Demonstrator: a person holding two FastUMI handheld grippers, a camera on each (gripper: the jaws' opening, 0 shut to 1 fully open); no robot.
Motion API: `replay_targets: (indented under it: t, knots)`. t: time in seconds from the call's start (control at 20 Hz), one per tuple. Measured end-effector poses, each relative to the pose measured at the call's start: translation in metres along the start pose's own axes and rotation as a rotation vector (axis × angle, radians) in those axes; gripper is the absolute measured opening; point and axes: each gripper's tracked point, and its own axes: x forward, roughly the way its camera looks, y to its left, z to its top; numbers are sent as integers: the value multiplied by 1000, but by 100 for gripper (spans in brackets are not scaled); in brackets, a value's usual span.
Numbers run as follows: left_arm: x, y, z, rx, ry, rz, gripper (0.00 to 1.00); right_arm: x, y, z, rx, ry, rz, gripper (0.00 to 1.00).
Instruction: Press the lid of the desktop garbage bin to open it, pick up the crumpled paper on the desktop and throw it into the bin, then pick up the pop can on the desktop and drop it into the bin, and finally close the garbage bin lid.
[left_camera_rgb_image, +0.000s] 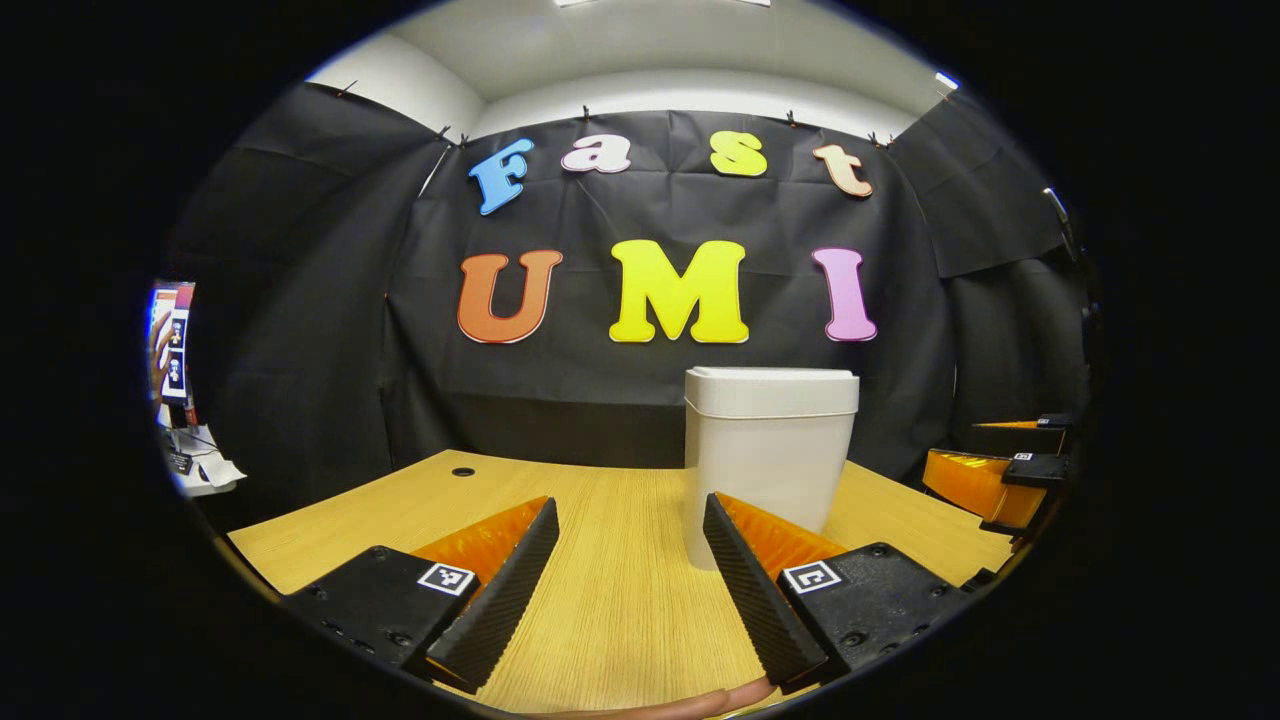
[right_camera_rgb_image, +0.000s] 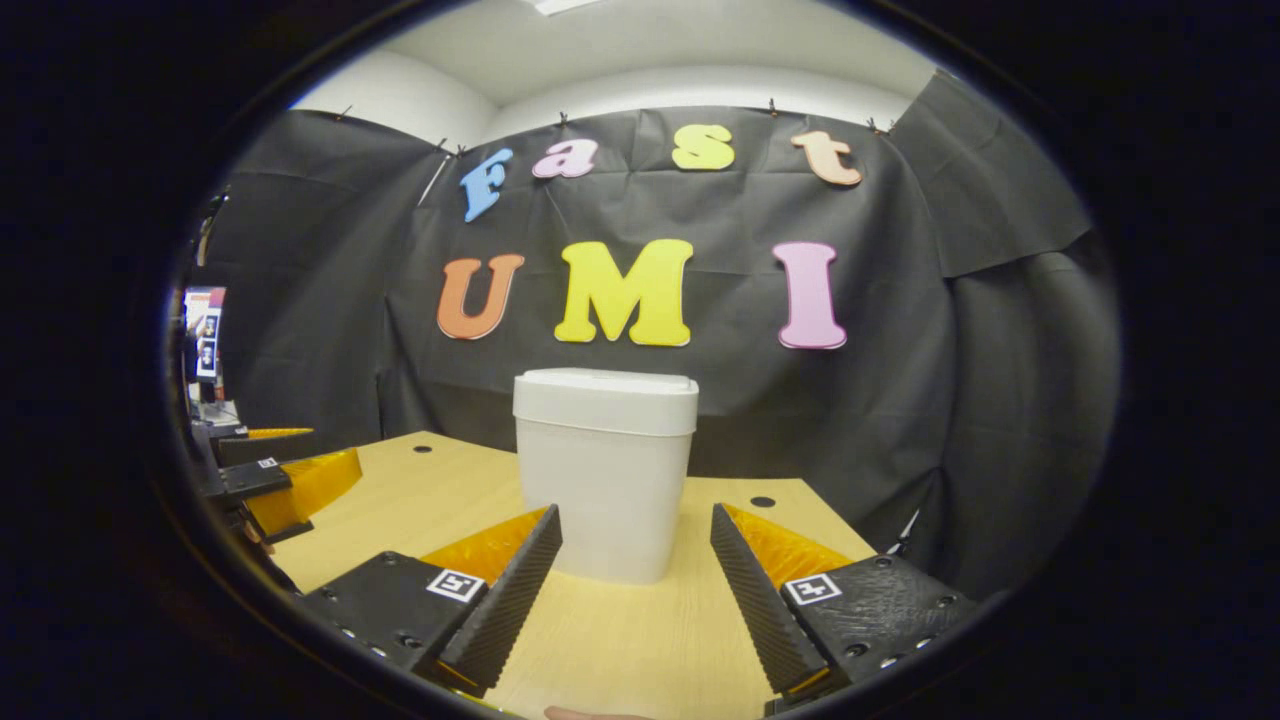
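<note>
The left gripper hangs low over the wooden desktop with its jaws spread wide and nothing between them. In the left gripper view, the garbage bin stands ahead and to the right of that gripper's centre line, partly behind its right-hand finger. The bin is upright, its long axis vertical, and its lid lies flat and closed on top.

The right gripper is also held low over the desktop, jaws wide apart and empty. In the right gripper view, the bin stands almost straight ahead, just left of centre, its base between the two finger lines and apart from both. The lid sits above the level of the fingers in both views.

Judgement: the first step, pressing the lid, is not yet done. The right gripper appears better aligned with the bin and looks the nearer of the two; either one must rise above the lid before pressing down.

Count: one bin, one lid, two grippers, each seen at the edge of the other's view (left gripper, right gripper). Two round holes show in the desktop in the right gripper view. I cannot locate the crumpled paper or the pop can from these views.
</note>
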Motion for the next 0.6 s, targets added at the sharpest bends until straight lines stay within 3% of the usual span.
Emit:
replay_targets:
  t: [0.1,0.35,0.4,0.6]
  knots:
    - [-2,0,0,-15,1,0,96,-4,4,2,-6,-4,7,98]
    - [-6,2,8,-1,-20,13,96,-9,13,3,-26,-18,21,93]
    - [-7,0,9,-5,-23,5,96,-9,16,2,-34,-16,27,98]
    - [-5,1,6,8,-20,10,96,-9,22,1,-45,-13,35,98]
